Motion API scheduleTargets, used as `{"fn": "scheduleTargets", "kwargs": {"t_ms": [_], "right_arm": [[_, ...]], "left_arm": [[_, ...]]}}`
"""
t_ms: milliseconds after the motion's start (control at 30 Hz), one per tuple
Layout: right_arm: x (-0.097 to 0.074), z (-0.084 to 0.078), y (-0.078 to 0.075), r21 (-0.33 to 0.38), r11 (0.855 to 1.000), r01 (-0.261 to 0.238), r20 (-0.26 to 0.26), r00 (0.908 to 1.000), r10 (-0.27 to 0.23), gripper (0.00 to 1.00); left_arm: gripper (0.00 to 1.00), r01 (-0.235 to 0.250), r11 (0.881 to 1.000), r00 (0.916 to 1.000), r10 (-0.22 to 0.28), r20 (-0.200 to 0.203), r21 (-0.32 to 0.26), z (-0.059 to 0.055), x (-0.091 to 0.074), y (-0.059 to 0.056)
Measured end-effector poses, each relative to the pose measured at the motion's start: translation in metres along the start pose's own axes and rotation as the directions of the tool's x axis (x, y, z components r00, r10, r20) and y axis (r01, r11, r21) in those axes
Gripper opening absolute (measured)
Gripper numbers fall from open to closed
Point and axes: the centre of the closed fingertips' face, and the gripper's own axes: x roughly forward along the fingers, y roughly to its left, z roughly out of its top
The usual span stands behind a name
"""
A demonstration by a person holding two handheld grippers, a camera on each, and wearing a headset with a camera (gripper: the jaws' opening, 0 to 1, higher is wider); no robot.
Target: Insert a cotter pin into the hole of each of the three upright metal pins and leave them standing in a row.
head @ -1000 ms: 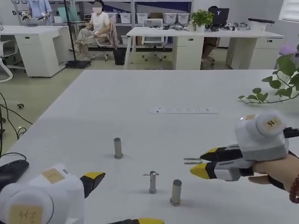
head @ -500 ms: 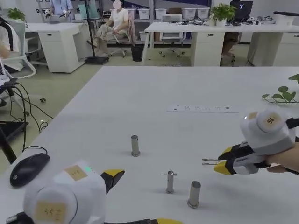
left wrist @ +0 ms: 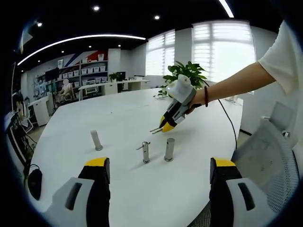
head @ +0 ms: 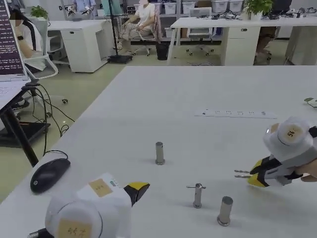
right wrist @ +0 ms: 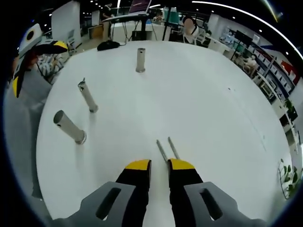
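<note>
Three metal pins (left wrist: 169, 149) stand on the table (head: 148, 99): the middle pin (head: 197, 196) has its cotter pin (head: 196, 187) through it; the far pin (head: 159, 152) at 10 o'clock and near pin (head: 225, 210) at 4 are bare. At 3 o'clock the right gripper (head: 256, 174) pinches a second cotter pin (head: 241, 173), likely next to be lined up with a bare hole. The left gripper (left wrist: 159, 163) gapes empty. A mouse (head: 49, 173) and power strip (head: 235, 114) lie clear.

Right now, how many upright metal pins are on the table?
3: far pin, bare, at left; middle pin, cotter pin through it; near pin, bare, at right. None seems hidden.
</note>
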Motion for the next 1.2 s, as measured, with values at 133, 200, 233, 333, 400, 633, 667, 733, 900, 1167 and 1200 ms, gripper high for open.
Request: {"fn": "scheduleTargets", "kwargs": {"t_ms": [133,200,233,333,400,633,667,733,900,1167,1200], "right_arm": [[0.002,-0.0026,-0.0039,0.002,1.0,0.0,-0.011,0.9999,0.0,0.16],[0.0025,-0.0034,-0.0041,-0.005,1.0,-0.008,-0.019,0.9998,0.008,0.16],[0.0028,-0.0038,-0.0038,-0.009,1.0,-0.012,-0.022,0.9997,0.012,0.15],[0.0028,-0.0051,-0.0055,-0.025,1.0,-0.017,-0.037,0.9992,0.016,0.14],[0.0031,-0.0052,-0.0057,-0.031,0.999,-0.023,-0.044,0.9988,0.022,0.14],[0.0045,-0.0081,-0.0013,-0.093,0.993,-0.069,-0.118,0.9913,0.058,0.06],[0.0043,-0.0087,-0.002,-0.096,0.993,-0.066,-0.129,0.9902,0.054,0.06],[0.0045,-0.0092,-0.0017,-0.099,0.993,-0.072,-0.142,0.9882,0.057,0.06],[0.0048,-0.0099,-0.0016,-0.114,0.99,-0.079,-0.173,0.9831,0.059,0.05],[0.0043,-0.0097,-0.003,-0.129,0.989,-0.066,-0.186,0.9816,0.041,0.03],[0.0039,-0.01,-0.003,-0.129,0.989,-0.066,-0.186,0.9816,0.042,0.03]], "left_arm": [[0.86,-0.002,1.0,1.0,0.002,0.0,-0.004,-0.0012,-0.0005,0.0009],[0.86,-0.003,1.0,1.0,0.003,-0.005,-0.002,-0.0023,-0.001,0.0014],[0.85,-0.003,1.0,1.0,0.003,-0.005,-0.002,-0.0025,-0.0012,0.0016],[0.85,-0.004,1.0,1.0,0.004,-0.004,-0.004,-0.003,-0.0026,0.0027],[0.84,-0.002,1.0,1.0,0.002,-0.004,-0.003,-0.0032,-0.0032,0.0027],[0.83,0.0,1.0,1.0,0.0,-0.009,0.001,-0.0045,-0.005,0.0023],[0.83,0.0,1.0,1.0,0.0,-0.009,0.001,-0.0046,-0.0051,0.0022],[0.83,0.002,1.0,0.9999,-0.002,-0.013,0.005,-0.0056,-0.0057,0.0014],[0.83,0.003,1.0,0.9998,-0.003,-0.018,0.009,-0.0068,-0.0069,0.001],[0.82,0.009,1.0,0.9997,-0.009,-0.021,0.015,-0.0055,-0.0073,0.0008],[0.82,0.009,1.0,0.9997,-0.009,-0.023,0.018,-0.0053,-0.0071,0.0007]]}}
